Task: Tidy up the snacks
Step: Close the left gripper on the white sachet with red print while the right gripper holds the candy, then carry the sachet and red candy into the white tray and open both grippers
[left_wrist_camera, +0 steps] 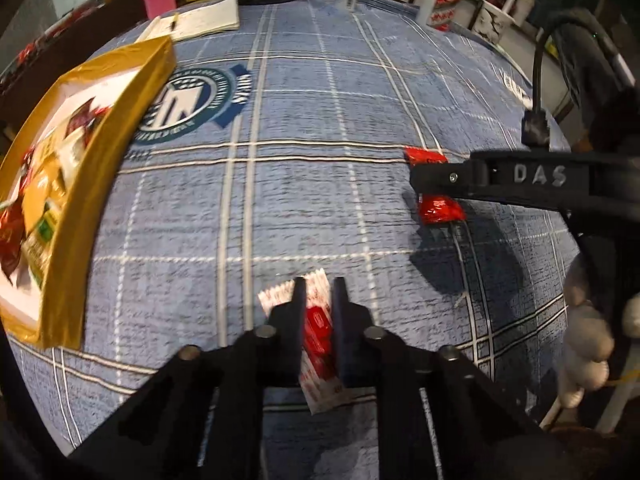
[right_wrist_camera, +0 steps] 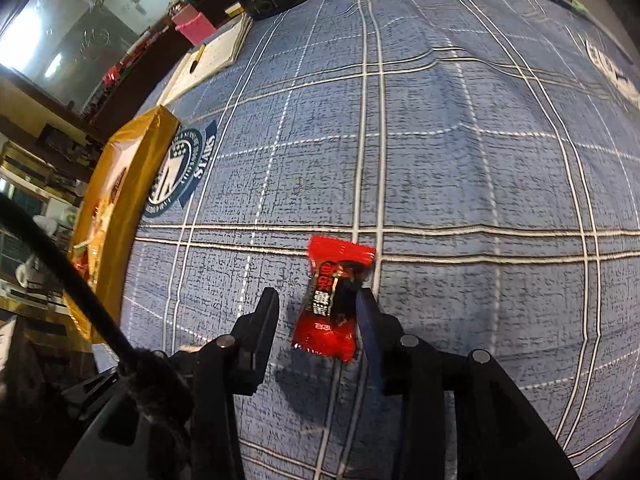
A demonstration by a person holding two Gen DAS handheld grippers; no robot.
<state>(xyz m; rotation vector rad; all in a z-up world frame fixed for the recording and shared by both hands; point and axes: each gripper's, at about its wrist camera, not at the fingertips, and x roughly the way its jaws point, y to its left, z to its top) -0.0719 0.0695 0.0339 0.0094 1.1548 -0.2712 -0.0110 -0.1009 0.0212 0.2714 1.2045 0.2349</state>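
The left tongs (left_wrist_camera: 318,292) are shut tight on a white-and-red snack packet (left_wrist_camera: 316,336), which runs lengthwise between the two fingers, its long axis lined up with the way the tongs point; one end pokes out past the fingertips and the other reaches back toward the tongs' body. The packet looks pinched across its narrow width, low over the blue checked cloth of the bench (left_wrist_camera: 300,120). The right tongs (right_wrist_camera: 318,300) stand partly open, holding nothing: a red snack packet (right_wrist_camera: 334,300) lies flat on the cloth between the fingers, its long axis also running along the tongs' pointing line, its crimped far end ahead of the tips. It sits off-centre, against or just beside the right-hand finger, with a clear gap to the left-hand one. The gold-sided box (left_wrist_camera: 68,208) that already carries other snacks lies ahead and well to the left of both tongs; the left tongs are the nearer to it, so the loaded left hand has the shorter carry, a swing leftward and up over the box's near wall. For the right hand, I judge a small shift to the right would centre the red packet before any closing, since a squeeze from here could nudge it sideways.
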